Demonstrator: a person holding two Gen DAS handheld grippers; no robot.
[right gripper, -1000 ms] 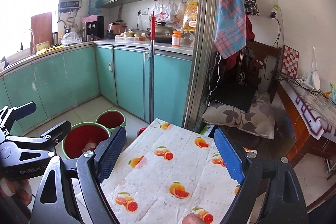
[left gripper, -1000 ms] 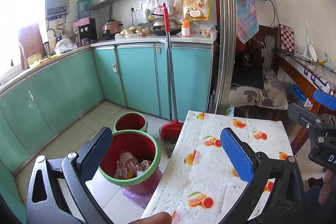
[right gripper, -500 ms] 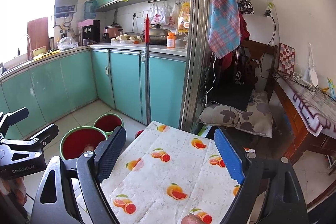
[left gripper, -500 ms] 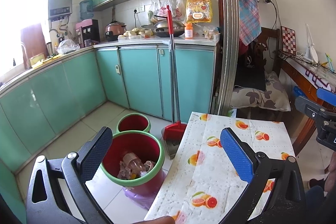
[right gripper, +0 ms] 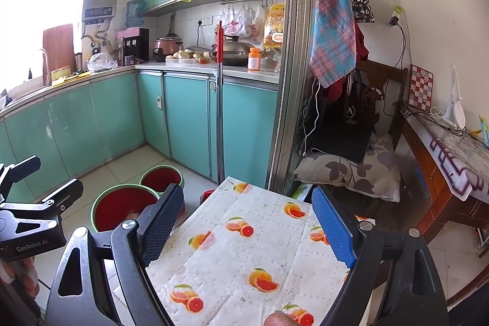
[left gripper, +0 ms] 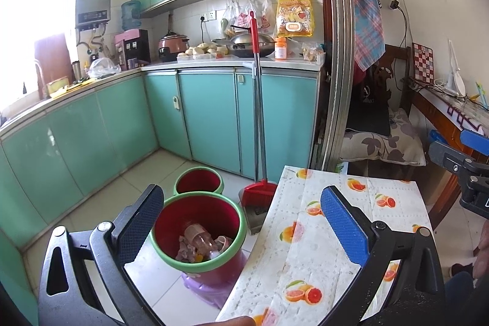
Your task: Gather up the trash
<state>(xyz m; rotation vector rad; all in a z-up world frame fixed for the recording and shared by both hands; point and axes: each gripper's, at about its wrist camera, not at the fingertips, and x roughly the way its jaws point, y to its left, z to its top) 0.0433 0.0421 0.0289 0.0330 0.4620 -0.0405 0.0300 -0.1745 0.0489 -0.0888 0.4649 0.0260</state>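
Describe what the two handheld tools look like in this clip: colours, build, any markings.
Both match: a black frame with triangular cut-outs and silver pivot screws. On the left tool and the right tool alike, one finger carries a dark cross-hatched pad and the other a bright blue textured pad. The left tool's body, seen from the right camera, reads "GenRobot.AI" in white. No cables or sleeves show.

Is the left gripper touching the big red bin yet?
Apart. The left wrist view shows the left gripper open and empty above the big red bin, which stands on the floor below.
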